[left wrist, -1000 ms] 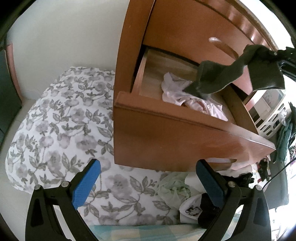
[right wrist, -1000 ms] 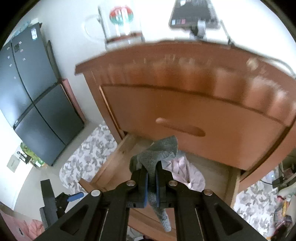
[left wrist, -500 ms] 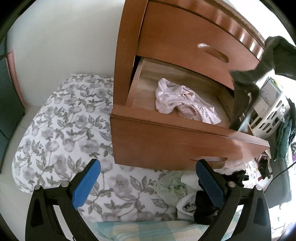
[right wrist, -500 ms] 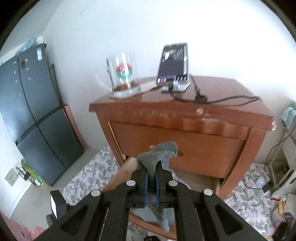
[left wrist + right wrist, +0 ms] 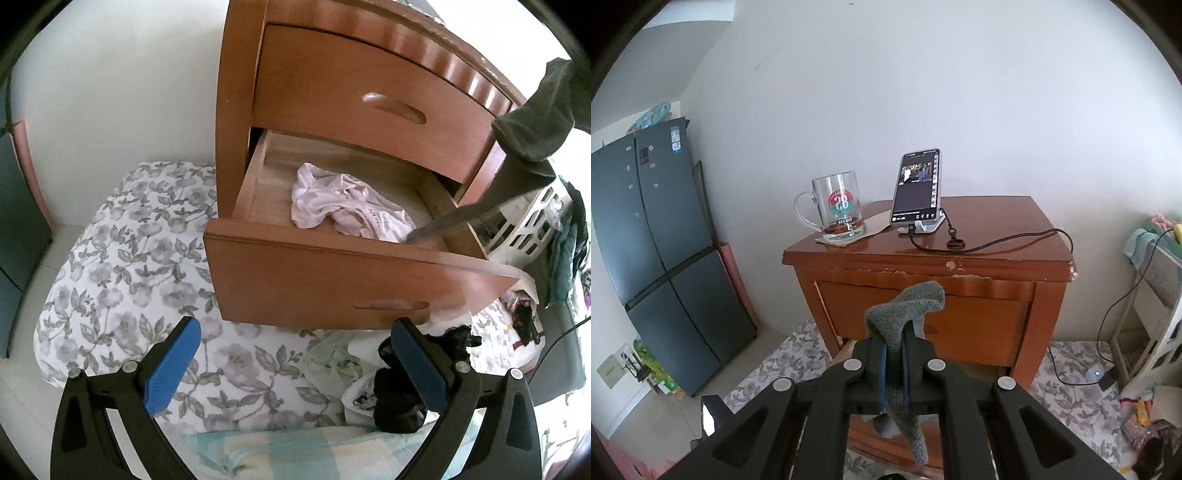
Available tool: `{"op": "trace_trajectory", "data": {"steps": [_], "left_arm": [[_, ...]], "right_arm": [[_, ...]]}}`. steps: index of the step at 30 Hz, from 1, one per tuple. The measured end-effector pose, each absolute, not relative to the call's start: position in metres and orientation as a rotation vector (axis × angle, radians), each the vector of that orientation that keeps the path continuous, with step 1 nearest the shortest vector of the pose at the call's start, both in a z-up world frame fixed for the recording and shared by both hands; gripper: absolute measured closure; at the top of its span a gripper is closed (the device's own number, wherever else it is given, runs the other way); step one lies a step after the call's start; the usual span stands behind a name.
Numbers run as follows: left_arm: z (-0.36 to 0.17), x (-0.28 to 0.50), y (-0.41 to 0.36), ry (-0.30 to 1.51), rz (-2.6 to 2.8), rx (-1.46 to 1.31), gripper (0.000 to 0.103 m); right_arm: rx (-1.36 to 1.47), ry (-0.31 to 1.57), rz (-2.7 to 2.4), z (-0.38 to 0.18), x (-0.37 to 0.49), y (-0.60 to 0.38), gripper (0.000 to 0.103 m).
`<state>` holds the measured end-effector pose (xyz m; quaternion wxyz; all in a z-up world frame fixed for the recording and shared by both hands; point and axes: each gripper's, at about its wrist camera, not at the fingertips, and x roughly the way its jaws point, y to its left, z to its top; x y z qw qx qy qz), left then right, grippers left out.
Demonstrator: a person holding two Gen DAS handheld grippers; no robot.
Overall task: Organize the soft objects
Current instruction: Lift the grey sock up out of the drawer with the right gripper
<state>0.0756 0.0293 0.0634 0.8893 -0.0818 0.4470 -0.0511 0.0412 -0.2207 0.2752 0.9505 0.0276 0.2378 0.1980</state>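
My right gripper (image 5: pixel 894 363) is shut on a grey sock (image 5: pixel 905 306), held up in front of the wooden nightstand (image 5: pixel 960 321); the sock (image 5: pixel 532 125) also shows at the upper right of the left wrist view. The lower drawer (image 5: pixel 332 273) stands open and holds a pink garment (image 5: pixel 347 206). My left gripper (image 5: pixel 295 362) is open and empty, low in front of the drawer. A pile of clothes, pale green (image 5: pixel 332 362), white and black (image 5: pixel 395 398), lies on the flowered sheet (image 5: pixel 129 258) under the drawer front.
A glass mug (image 5: pixel 838 206) and a phone on a stand (image 5: pixel 918 188) with a cable sit on the nightstand top. A dark fridge (image 5: pixel 646 240) stands at left. A white laundry basket (image 5: pixel 524 225) and more clothes lie at right.
My right gripper has lifted the grey sock up and back, from over the open drawer to above the nightstand front. The left gripper has drawn back slightly.
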Motion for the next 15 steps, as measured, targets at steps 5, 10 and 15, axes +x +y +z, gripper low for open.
{"op": "trace_trajectory", "data": {"steps": [5, 10, 15], "left_arm": [[0.073, 0.065, 0.025, 0.913, -0.111, -0.16, 0.001], [0.083, 0.055, 0.022, 0.897, -0.118, -0.15, 0.001], [0.089, 0.046, 0.018, 0.888, -0.125, -0.144, 0.001]], "right_arm": [[0.07, 0.447, 0.401, 0.288, 0.024, -0.228, 0.097], [0.058, 0.4, 0.397, 0.306, 0.002, -0.23, 0.097], [0.042, 0.36, 0.395, 0.324, -0.017, -0.228, 0.097]]}}
